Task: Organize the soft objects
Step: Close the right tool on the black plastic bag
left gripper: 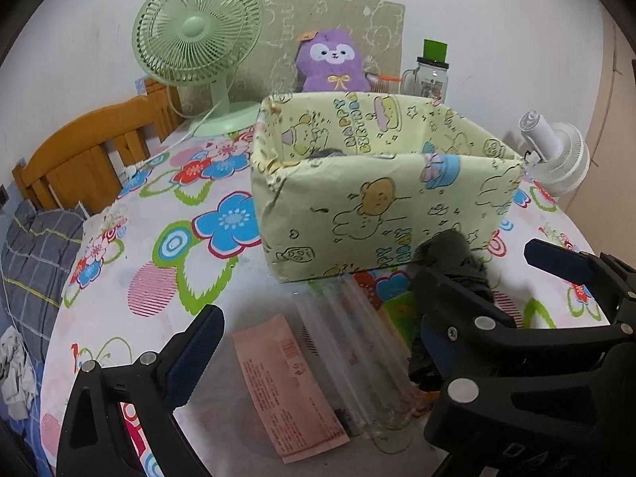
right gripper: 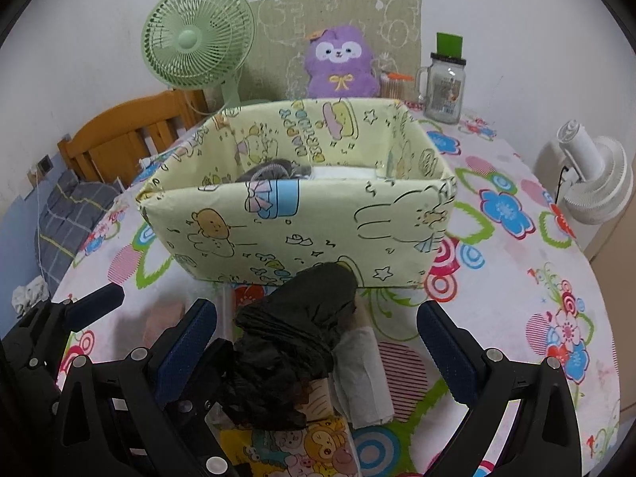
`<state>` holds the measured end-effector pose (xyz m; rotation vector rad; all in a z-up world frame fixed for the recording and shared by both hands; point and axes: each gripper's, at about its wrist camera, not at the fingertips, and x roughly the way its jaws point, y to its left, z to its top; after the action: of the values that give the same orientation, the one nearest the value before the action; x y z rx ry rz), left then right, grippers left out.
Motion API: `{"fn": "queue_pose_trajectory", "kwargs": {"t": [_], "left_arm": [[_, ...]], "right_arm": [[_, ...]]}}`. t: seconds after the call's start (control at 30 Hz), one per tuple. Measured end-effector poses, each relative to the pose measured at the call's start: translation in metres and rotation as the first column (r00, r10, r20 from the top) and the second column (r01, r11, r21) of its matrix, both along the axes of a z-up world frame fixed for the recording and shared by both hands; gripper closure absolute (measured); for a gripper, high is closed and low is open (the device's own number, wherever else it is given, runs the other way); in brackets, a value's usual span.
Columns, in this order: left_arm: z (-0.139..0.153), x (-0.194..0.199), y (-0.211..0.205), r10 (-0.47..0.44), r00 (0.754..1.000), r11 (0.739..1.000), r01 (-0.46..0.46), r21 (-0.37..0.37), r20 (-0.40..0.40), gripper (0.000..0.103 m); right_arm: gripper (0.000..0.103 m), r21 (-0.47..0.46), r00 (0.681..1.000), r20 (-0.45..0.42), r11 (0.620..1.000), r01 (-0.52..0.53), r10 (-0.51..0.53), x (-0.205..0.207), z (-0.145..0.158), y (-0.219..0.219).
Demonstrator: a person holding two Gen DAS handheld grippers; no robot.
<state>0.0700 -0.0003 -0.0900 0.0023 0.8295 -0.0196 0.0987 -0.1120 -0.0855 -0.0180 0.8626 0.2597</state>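
Note:
A pale green cartoon-print box (left gripper: 369,206) (right gripper: 302,218) stands on the flowered tablecloth; grey and white soft items lie inside it (right gripper: 274,171). A dark crumpled cloth (right gripper: 294,342) lies in front of the box, with a rolled white cloth (right gripper: 363,373) beside it. My right gripper (right gripper: 314,342) is open, its fingers on either side of the dark cloth. My left gripper (left gripper: 318,338) is open over a clear plastic pack (left gripper: 349,349) and a pink paper (left gripper: 286,381). The dark cloth shows in the left view (left gripper: 453,258).
A green fan (left gripper: 198,39), purple plush (left gripper: 334,59), glass jar (left gripper: 431,75) and white fan (left gripper: 556,155) stand at the back. A wooden chair (left gripper: 83,151) is at the left. A cartoon-print packet (right gripper: 294,449) lies under the dark cloth.

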Motion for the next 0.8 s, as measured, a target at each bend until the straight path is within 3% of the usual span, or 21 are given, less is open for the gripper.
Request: {"fn": "queue_pose_trajectory", "kwargs": {"t": [0.1, 0.33, 0.67, 0.8], "left_arm": [[-0.003, 0.003, 0.003, 0.005, 1.000, 1.000, -0.005, -0.004, -0.011, 0.003], [-0.013, 0.009, 0.007, 0.007, 0.999, 1.000, -0.008, -0.015, -0.042, 0.003], [-0.021, 0.015, 0.002, -0.023, 0.997, 1.000, 0.022, -0.015, -0.077, 0.001], [-0.023, 0.018, 0.002, -0.014, 0.997, 1.000, 0.012, -0.023, -0.074, 0.001]], "right_arm": [[0.001, -0.001, 1.000, -0.013, 1.000, -0.007, 0.007, 0.004, -0.004, 0.003], [0.014, 0.019, 0.997, -0.067, 0.999, -0.030, 0.031, 0.012, -0.016, 0.010], [0.050, 0.001, 0.995, -0.095, 0.999, -0.035, 0.035, 0.017, -0.024, 0.018], [0.052, 0.009, 0.995, -0.097, 1.000, -0.019, 0.020, 0.018, -0.022, 0.012]]}}
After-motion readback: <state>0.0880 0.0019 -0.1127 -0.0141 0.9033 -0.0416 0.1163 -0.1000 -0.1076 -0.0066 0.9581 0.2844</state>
